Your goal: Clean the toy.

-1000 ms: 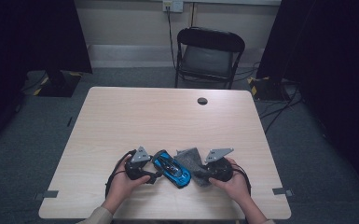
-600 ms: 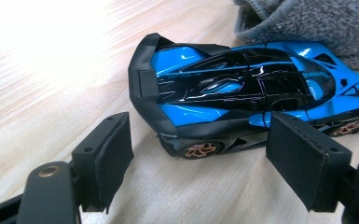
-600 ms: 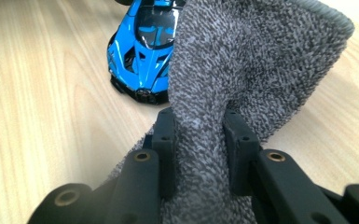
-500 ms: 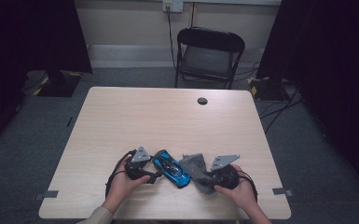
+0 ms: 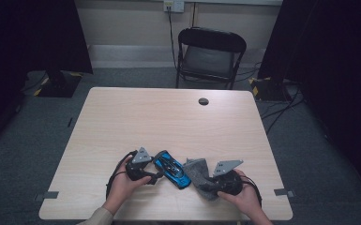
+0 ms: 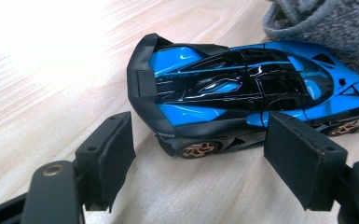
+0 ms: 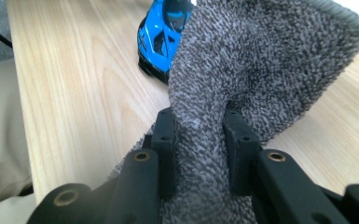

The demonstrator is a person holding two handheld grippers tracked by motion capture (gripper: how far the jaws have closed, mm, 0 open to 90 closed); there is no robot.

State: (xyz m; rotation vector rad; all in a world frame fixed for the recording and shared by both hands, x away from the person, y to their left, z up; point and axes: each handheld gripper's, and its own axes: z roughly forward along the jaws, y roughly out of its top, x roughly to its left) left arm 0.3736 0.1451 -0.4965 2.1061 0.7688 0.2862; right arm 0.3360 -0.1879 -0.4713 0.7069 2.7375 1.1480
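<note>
The blue toy car (image 6: 251, 93) sits low in the middle of the picture on the counter (image 5: 169, 117). The left tongs (image 6: 200, 154) stand spread beside its back wheel, not touching. The right tongs (image 7: 200, 140) pinch the grey cloth (image 7: 261, 60). Wipe gently, and steady the car so it won't roll

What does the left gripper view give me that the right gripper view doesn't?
Left gripper view alone: the toy car seen whole from the side, with its rear wing and bronze wheels, and the left gripper open, its fingers standing short of the car and apart from it.

Right gripper view alone: the right gripper shut on a bunched fold of the grey cloth, which hides most of the car.

Both: the blue car, the grey cloth lying against it, and the wooden table.
</note>
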